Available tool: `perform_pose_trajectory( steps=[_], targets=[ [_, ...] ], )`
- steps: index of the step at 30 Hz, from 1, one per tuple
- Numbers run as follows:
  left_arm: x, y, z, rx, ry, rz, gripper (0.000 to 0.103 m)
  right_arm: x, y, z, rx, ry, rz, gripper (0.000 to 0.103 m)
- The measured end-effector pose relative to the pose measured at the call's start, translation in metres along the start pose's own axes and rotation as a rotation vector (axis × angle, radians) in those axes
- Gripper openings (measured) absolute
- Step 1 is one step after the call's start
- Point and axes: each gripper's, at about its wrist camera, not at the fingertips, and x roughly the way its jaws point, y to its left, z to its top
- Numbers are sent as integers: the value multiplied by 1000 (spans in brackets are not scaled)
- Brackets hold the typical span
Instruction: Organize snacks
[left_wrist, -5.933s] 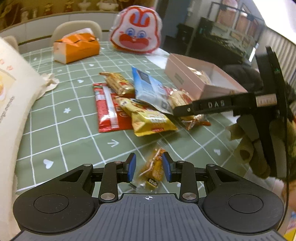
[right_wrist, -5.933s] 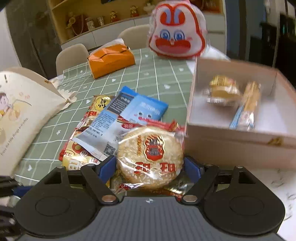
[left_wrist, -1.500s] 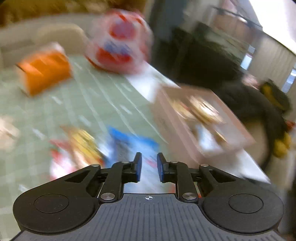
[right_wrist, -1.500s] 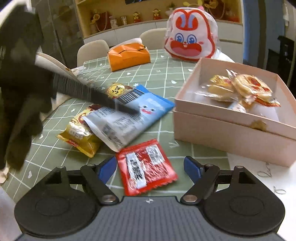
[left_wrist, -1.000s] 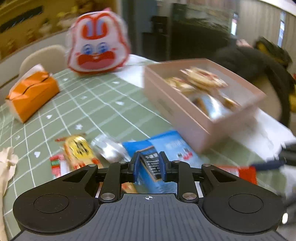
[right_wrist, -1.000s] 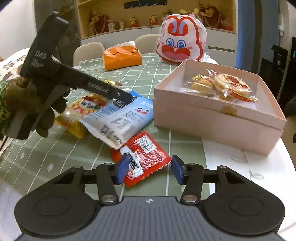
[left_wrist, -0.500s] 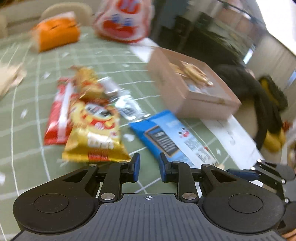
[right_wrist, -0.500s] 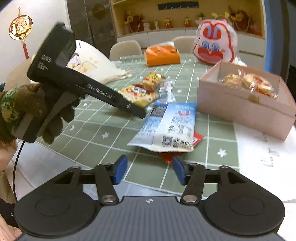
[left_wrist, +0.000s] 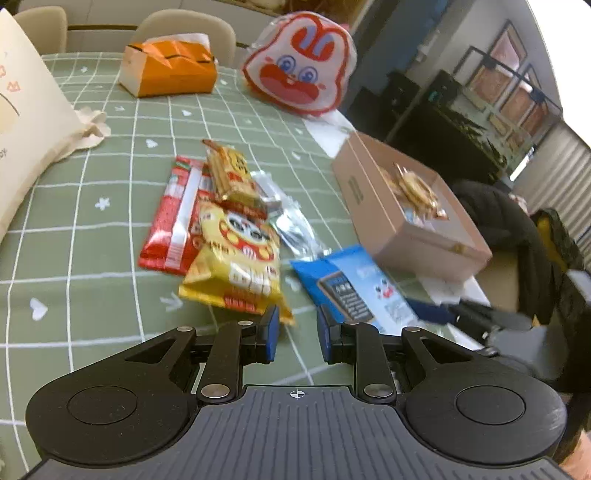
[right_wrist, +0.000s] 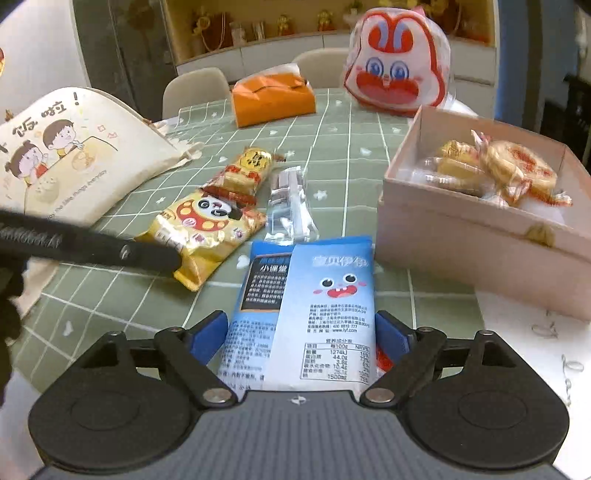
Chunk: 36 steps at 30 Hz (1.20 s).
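A blue snack packet (right_wrist: 317, 295) lies flat on the green checked cloth, its near end between the fingers of my right gripper (right_wrist: 299, 332). The jaws are opening and the pads stand off its edges. A red packet (right_wrist: 382, 360) peeks out from under it. My left gripper (left_wrist: 294, 328) is shut with nothing in it, hovering just before the near corner of a yellow panda bag (left_wrist: 236, 266). The blue packet (left_wrist: 354, 288) lies to its right. The pink box (right_wrist: 461, 240) at right holds several wrapped cakes.
A long red packet (left_wrist: 173, 218), a small yellow cake packet (right_wrist: 247, 170) and a clear wrapper (right_wrist: 290, 206) lie beyond the panda bag. An orange tissue box (right_wrist: 273, 98) and a rabbit bag (right_wrist: 395, 70) stand at the back. A cream tote (right_wrist: 66, 158) lies at left.
My left gripper let go of the blue packet, which now lies on the cloth, and drew back leftward. My right gripper moved in over the packet and its jaws widened around it.
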Motion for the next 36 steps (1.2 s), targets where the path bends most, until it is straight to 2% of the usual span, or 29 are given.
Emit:
perform_pose_trajectory(
  steps=[3, 5, 8, 10, 12, 14, 17, 21, 26, 32, 36],
  targets=[
    [5, -3, -5, 22, 16, -12, 26, -23, 1, -8, -14, -45, 54, 79],
    [11, -9, -5, 31, 23, -31, 26, -46, -3, -16, -17, -85, 57, 79],
    [20, -22, -8, 59, 35, -58, 26, -83, -18, -32, -11, -163, -55, 80],
    [28, -34, -11, 90, 37, -66, 26, -99, -32, -44, 6, -179, -138, 80],
    [35, -48, -13, 140, 37, -69, 26, -103, -46, -55, 44, -162, -201, 82],
    [38, -64, -18, 185, 45, -66, 26, -102, -58, -65, 88, -123, -205, 83],
    [38, -89, -26, 297, 41, -56, 26, -92, -69, -75, 135, -91, -198, 83],
    [39, -127, -46, 512, 30, -7, 27, -86, -78, -79, 197, -106, -187, 85],
    [51, -149, -62, 643, 49, 45, 30, -92, -93, -85, 285, -139, -168, 86],
    [35, -145, -67, 637, 41, 88, 29, -96, -94, -85, 283, -149, -149, 87],
    [24, -133, -67, 522, 103, 29, 29, -102, -84, -75, 179, -216, -232, 87]
  ],
)
